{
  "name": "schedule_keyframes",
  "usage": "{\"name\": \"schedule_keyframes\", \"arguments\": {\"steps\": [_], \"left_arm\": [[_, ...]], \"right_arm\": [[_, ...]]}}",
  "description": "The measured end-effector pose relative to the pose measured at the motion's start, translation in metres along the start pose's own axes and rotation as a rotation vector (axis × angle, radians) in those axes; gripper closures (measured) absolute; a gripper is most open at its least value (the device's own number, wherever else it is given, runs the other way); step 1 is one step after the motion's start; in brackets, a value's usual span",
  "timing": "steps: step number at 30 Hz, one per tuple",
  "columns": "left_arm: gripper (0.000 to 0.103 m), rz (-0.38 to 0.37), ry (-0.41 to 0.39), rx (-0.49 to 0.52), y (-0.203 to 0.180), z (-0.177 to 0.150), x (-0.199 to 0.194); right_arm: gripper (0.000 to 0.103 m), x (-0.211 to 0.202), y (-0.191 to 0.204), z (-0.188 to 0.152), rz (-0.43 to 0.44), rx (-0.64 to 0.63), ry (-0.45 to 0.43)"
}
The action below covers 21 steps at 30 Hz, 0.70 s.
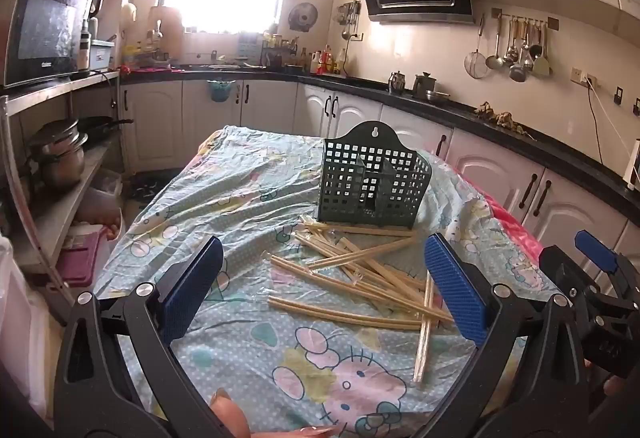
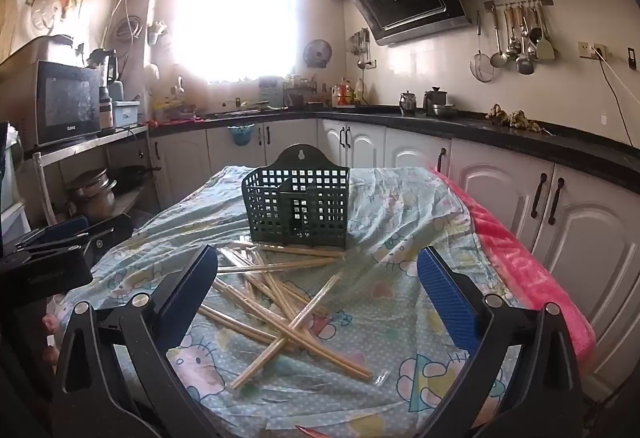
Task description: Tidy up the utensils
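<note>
Loosely strewn chopsticks [image 1: 360, 274] — pale, wrapped.

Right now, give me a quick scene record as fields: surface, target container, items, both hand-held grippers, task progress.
surface: table under a cartoon-print cloth
container: green lattice utensil holder, upright, far side of the pile, looks empty
items: wrapped chopsticks, loose crossed heap on the cloth in front of the holder
left hand-held gripper: open, holds nothing, above the near side of the table
right hand-held gripper: open, holds nothing, pile between its fingers in view
progress: no chopstick in the holder yet
</note>
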<state>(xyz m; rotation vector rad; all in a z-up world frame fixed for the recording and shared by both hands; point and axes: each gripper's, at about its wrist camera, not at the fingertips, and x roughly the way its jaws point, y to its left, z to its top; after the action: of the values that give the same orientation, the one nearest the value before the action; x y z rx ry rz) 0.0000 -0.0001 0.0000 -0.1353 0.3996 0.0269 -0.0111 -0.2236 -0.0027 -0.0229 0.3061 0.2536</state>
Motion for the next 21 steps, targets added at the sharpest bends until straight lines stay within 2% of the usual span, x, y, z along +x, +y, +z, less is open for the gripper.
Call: {"name": "schedule_keyframes", "arguments": {"steps": [21], "left_arm": [[0.01, -0.011, -0.006, -0.012, -0.0003, 0.0027, -0.001]], "right_arm": [[0.006, 0.0015, -0.002, 0.0, 0.02, 0.016, 0.013]]}}
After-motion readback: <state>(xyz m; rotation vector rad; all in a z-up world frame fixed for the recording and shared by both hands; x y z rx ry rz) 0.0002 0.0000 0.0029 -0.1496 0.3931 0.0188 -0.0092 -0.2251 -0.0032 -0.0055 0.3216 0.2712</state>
